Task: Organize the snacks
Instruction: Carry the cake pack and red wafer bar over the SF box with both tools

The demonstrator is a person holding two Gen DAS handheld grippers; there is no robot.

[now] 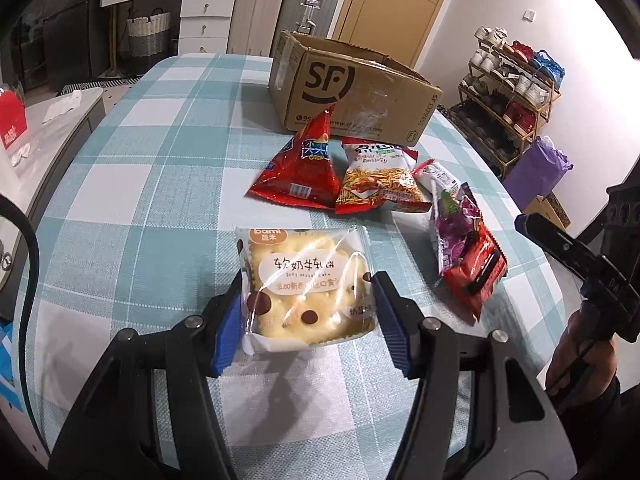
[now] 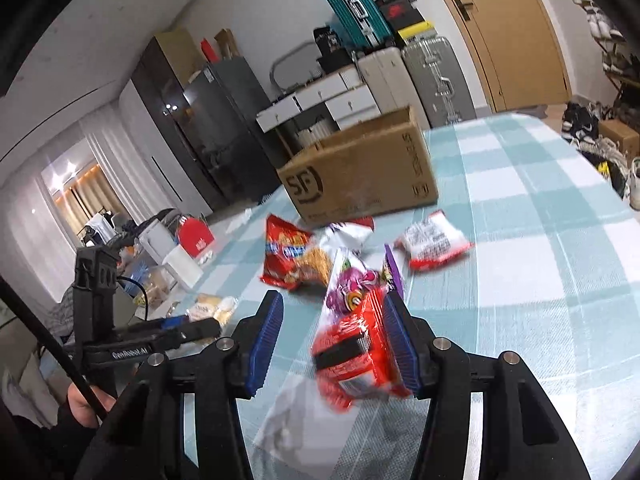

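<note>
My left gripper (image 1: 306,320) is open, its blue pads on either side of a clear pack of yellow soft cake (image 1: 306,288) lying on the checked tablecloth. My right gripper (image 2: 336,340) is open around a red packet (image 2: 352,352) and a purple candy bag (image 2: 352,280); the red packet leans on the right pad. Both also show in the left wrist view, red packet (image 1: 476,268) and purple bag (image 1: 456,220). A red triangular crisp bag (image 1: 306,168), an orange stick-snack bag (image 1: 380,176) and a white-red packet (image 1: 436,176) lie in front of the open SF cardboard box (image 1: 360,84).
The box (image 2: 360,172) stands at the table's far side. A white-red packet (image 2: 434,242) lies to the right of the pile. A side counter with a red box (image 1: 12,120) is at the left. A shoe rack (image 1: 516,92) and purple bag (image 1: 536,168) stand off the table's right.
</note>
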